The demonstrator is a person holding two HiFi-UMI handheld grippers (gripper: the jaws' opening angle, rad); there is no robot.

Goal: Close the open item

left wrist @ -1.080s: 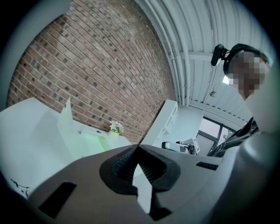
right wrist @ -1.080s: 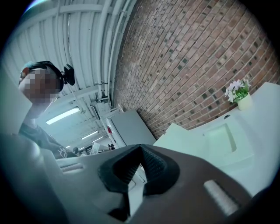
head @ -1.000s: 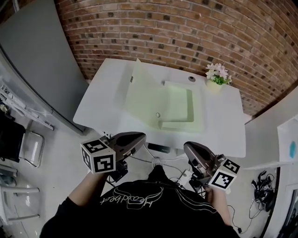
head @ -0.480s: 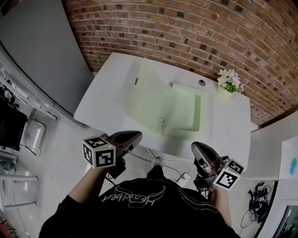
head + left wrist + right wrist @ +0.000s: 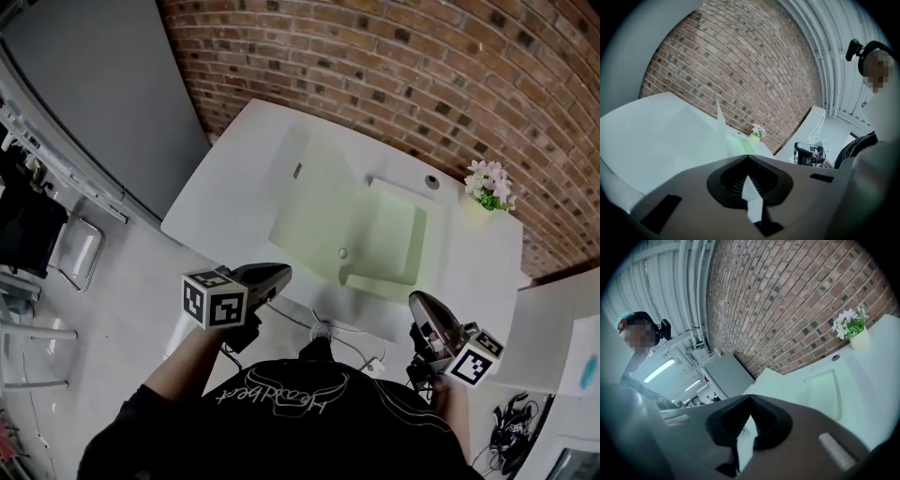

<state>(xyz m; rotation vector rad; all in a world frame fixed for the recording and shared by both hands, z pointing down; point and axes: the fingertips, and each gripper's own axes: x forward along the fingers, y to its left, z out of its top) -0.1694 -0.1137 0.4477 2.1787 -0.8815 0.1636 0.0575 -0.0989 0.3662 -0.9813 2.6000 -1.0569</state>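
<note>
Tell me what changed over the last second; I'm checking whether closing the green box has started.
Nothing was taken hold of or let go. The head view swung, so the table and the green box slid toward the picture's upper right. The left gripper and right gripper stay low by the person's body, jaws together on nothing. The lid stays raised; the flower pot keeps its place.

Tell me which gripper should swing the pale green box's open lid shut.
Left, probably. The left gripper is nearest the open lid, which stands on the left side of the pale green box; the right gripper faces its tray half, farther off.
</note>
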